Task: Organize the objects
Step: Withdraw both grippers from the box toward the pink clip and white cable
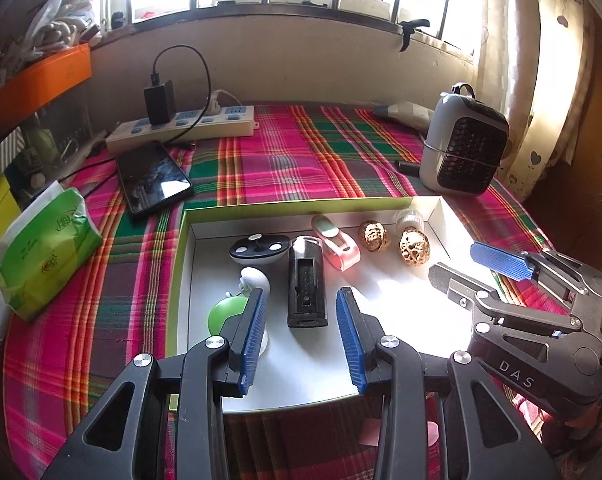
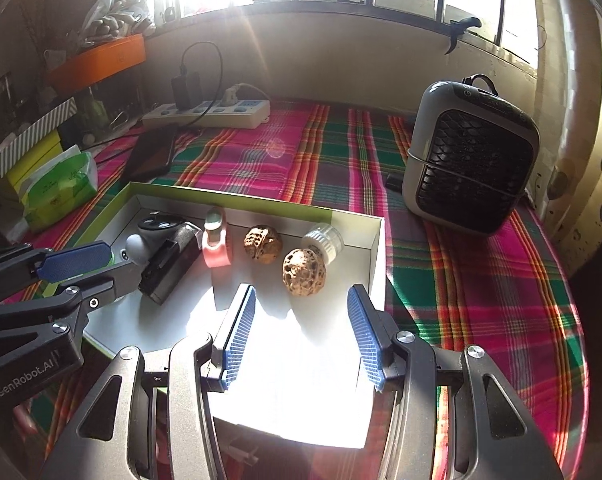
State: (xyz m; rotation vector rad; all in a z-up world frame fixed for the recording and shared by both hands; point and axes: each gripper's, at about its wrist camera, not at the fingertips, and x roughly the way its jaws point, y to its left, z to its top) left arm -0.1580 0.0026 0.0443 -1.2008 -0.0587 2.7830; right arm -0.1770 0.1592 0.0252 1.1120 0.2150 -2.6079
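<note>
Cloth (image 1: pixel 301 148): plaid in pink, green and orange, spread over the whole table.
Tray (image 1: pixel 301 203): shallow box, green outside and white inside, lying on cloth near the front; sun bright on its floor.
Heater (image 2: pixel 471 160): grey with a black grille, upright on cloth, behind and to the right of tray, apart from it.
Strip (image 1: pixel 181 128): white power strip at the back left, black charger (image 1: pixel 159 102) plugged in, cable looping over.
Tissues (image 1: pixel 45 256): green pack left of tray, on cloth.
Phone (image 1: pixel 153 178): dark, flat, between strip and tray.
Left gripper (image 1: pixel 301 336): over the tray's near left part, blue pads spread, nothing between them; the black block lies just past the tips.
Right gripper (image 2: pixel 301 332): over the tray's near right corner, pads spread, nothing held; a walnut sits just beyond.
Block (image 1: pixel 306 284): black, oblong, lying in tray, left of centre.
Disc (image 1: pixel 259 248): black and white, at the tray's back left.
Green toy (image 1: pixel 229 314): round, with a white knob, in the tray's left front, partly behind the left finger.
Pink item (image 1: pixel 337 246): in tray, middle back.
Walnuts (image 1: pixel 413 250): two, in tray, right back, side by side.
Cap (image 2: pixel 323 240): small ribbed clear piece in the tray's far right corner, touching one walnut.
</note>
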